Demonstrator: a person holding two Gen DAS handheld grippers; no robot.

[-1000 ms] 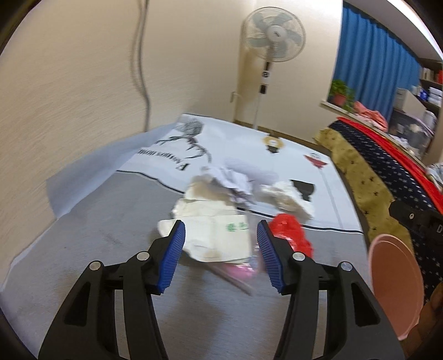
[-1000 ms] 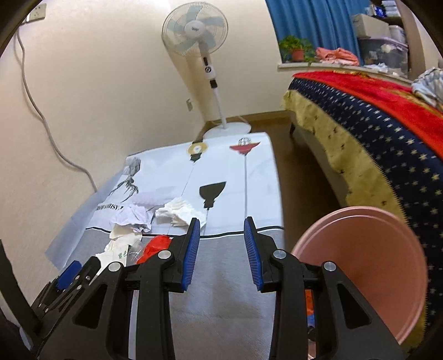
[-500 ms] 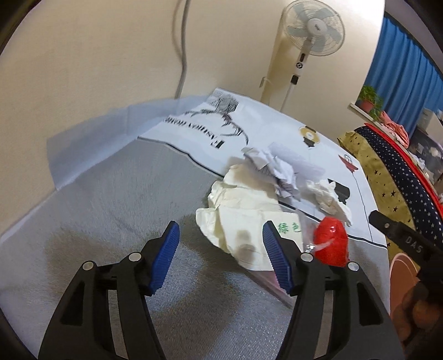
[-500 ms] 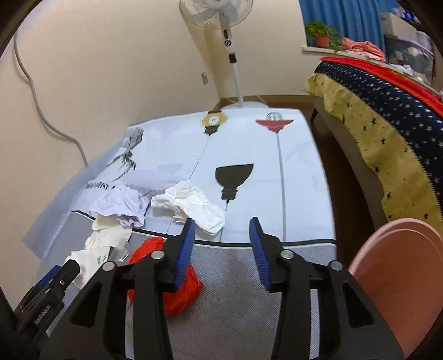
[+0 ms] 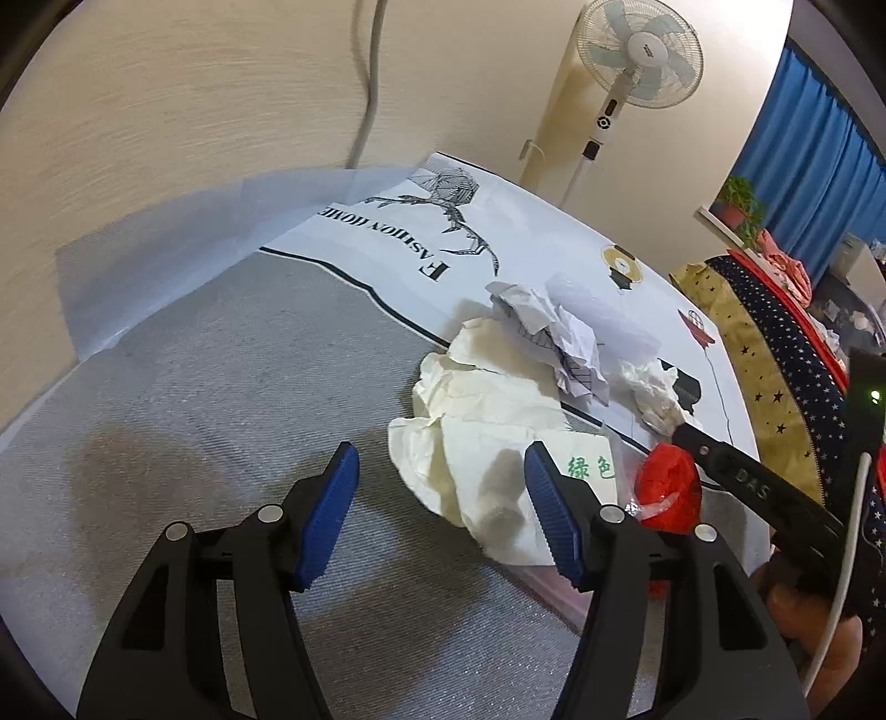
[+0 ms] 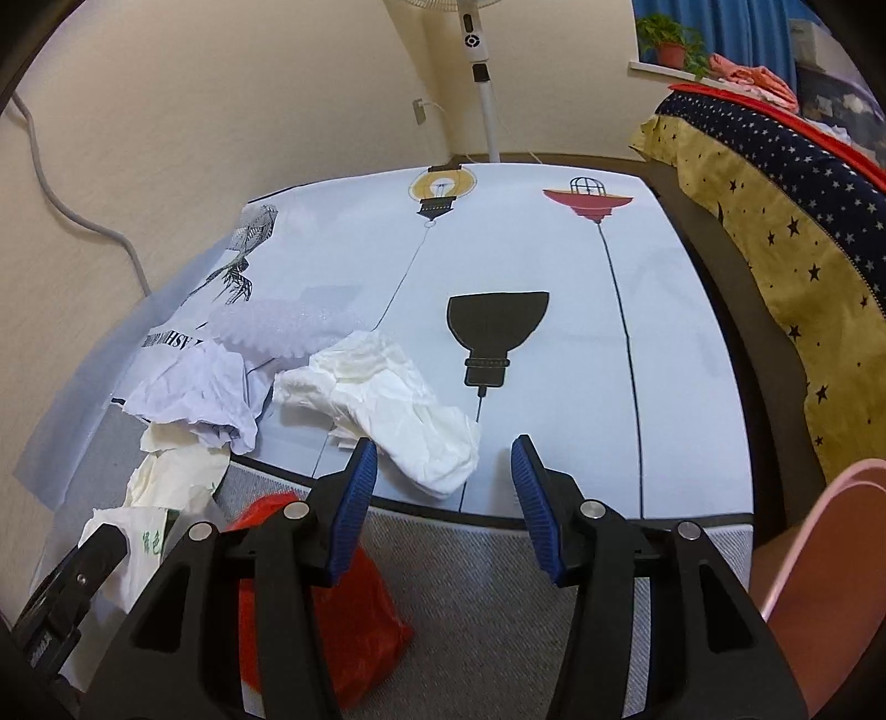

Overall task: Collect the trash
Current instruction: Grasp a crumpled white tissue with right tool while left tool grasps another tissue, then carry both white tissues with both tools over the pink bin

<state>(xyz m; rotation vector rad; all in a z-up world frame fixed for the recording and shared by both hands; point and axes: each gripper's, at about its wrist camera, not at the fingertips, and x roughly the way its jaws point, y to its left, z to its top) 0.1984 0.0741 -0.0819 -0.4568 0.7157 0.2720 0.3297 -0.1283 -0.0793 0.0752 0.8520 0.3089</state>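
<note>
A heap of trash lies on the floor mat. It holds a cream plastic bag with green print (image 5: 476,432), a crumpled sheet of paper (image 5: 554,343), a white tissue wad (image 6: 387,410) and a red plastic bag (image 6: 343,609). My left gripper (image 5: 443,509) hovers low over the cream bag's near edge. Its jaws are closing slightly, and its right pad overlaps the bag without pressing on it. My right gripper (image 6: 446,493) hangs just short of the tissue wad. Its jaws are opening with nothing between them.
A pink bin (image 6: 830,581) stands at the right edge. A bed with a starred cover (image 6: 775,221) runs along the right. A standing fan (image 5: 637,50) and a wall cable (image 5: 371,83) are at the back. A foam sheet (image 6: 282,327) lies behind the heap.
Both grippers have dropped and come closer to the heap. The right gripper's jaws have spread wider, and the pink bin has slid towards the right edge of its view.
</note>
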